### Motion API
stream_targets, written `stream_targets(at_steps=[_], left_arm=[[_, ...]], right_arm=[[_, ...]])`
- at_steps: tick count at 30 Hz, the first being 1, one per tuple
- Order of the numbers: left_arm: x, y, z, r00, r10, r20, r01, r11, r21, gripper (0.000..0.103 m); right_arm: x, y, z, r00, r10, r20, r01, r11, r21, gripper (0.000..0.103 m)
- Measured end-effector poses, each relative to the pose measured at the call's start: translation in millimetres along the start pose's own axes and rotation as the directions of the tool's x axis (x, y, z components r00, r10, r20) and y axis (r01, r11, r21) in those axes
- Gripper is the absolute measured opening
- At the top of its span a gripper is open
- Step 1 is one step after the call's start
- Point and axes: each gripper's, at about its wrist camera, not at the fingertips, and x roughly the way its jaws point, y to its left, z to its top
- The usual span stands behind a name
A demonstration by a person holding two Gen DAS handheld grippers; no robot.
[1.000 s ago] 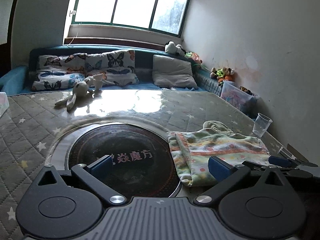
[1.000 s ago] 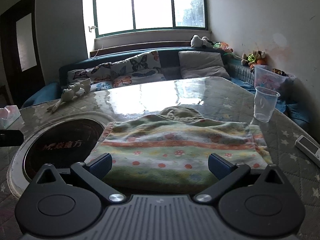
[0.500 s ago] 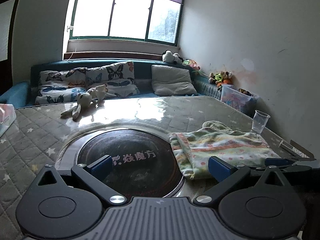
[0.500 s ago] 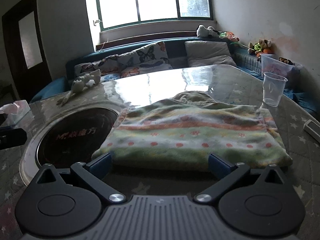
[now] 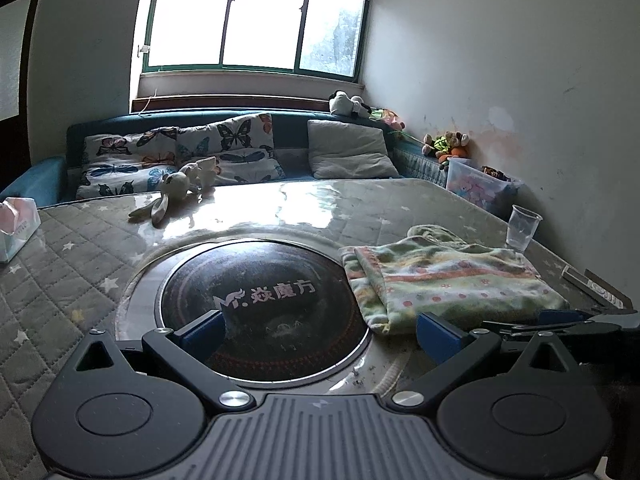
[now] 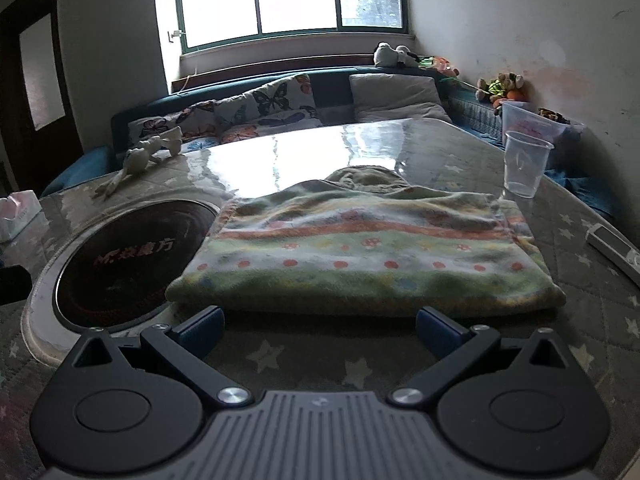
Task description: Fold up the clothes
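1 folded garment [image 6: 360, 256] is seen lying flat on the surface [image 6: 400, 144], toward its right edge, its left border overlapping the rim of the round dark hob plate [image 5: 260, 304] set into the middle. Striped and dotted fleece is noted; a hood-like bulge is seen at its far side. The fold is judged largely done.

Left tool [image 5: 320, 330]: jaws spread wide, nothing held, poised over the near part of the hob plate. Right tool [image 6: 318, 330]: jaws spread wide, nothing held, placed just short of the garment's near edge, not touching it as far as can be told.

Risks, as judged:
- The clear plastic cup [image 6: 524, 164] stands near the garment's far right corner. If the cloth is dragged or flipped that way, the cup could be tipped or pushed off the right edge.
- The flat remote-like item [image 6: 612, 248] lies near the right edge; it could be knocked off by a wide sweep of the right tool.
- If only the top layer is pinched, the stack could be pulled open and the fold lost.
- Cloth over the hob rim could snag or pick up grit when slid.

Count: 1 garment, 2 tools, 1 cup, 1 remote-like item, 1 hob plate, 1 tissue box [image 5: 16, 232] at the left edge, 1 pale plush rabbit [image 5: 172, 192] toward the far left corner.
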Motion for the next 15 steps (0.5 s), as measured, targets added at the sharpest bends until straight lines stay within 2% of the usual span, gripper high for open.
stream_targets(at_steps=[15], left_arm=[[1, -18, -11, 0.999, -0.021, -0.035, 0.022, 0.999, 0.029, 0.103]], right_arm=[[-11, -2, -14, 0.997, -0.073, 0.001, 0.073, 0.997, 0.028, 0.103]])
